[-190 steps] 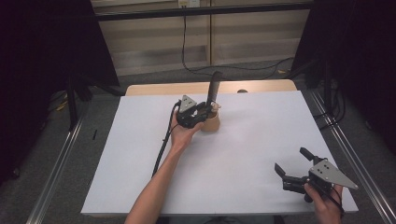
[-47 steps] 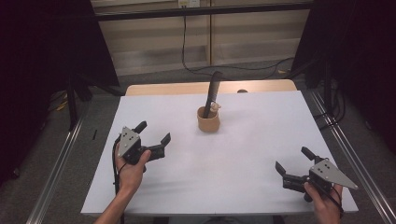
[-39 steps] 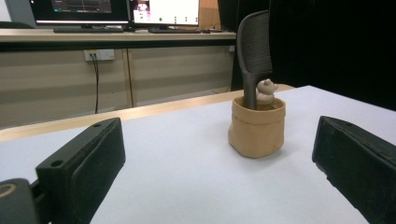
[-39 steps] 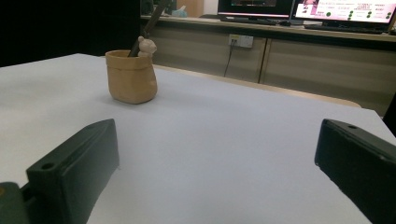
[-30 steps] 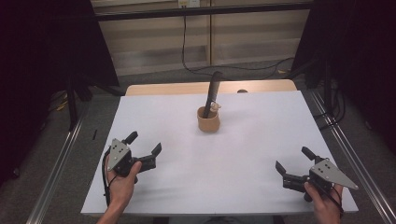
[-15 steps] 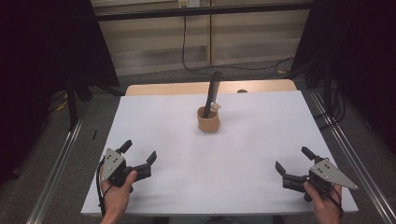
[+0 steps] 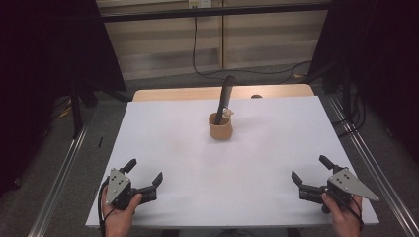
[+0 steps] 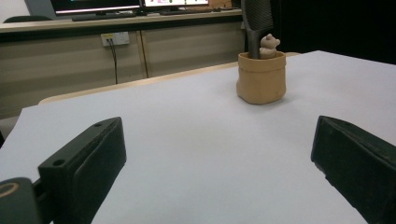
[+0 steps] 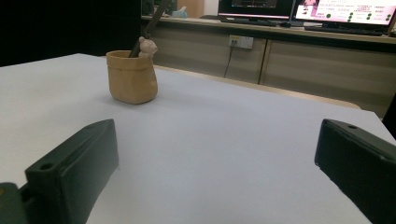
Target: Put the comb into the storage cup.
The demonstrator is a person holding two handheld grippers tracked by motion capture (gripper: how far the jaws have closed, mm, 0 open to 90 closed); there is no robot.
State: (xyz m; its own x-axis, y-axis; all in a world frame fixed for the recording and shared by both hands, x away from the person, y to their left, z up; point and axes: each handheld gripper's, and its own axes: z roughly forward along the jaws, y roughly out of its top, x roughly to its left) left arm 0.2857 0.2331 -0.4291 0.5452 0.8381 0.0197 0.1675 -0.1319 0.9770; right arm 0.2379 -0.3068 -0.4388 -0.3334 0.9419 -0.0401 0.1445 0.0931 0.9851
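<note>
The white surface spreads wide across the high view, with a strip of bare wood showing along its far edge. Beyond it stand pale cabinet fronts with a wall socket and a dark cable hanging down, and monitors sit lit on the counter above them.

The left tongs rest at the near left corner of the surface, held in the person's left hand, jaws spread wide apart and nothing between them. The right tongs sit at the near right corner in the right hand, likewise released, jaws well apart and grasping nothing. Both point inward and forward toward the middle of the surface, well apart from each other.

A small tan pot, soft-sided with a rolled rim, stands upright toward the far middle of the surface, well away from both tongs. A long dark tool stands in it, leaning slightly toward the far right. Beside the tool, a tiny pale bear figure peeks over the pot's rim.
</note>
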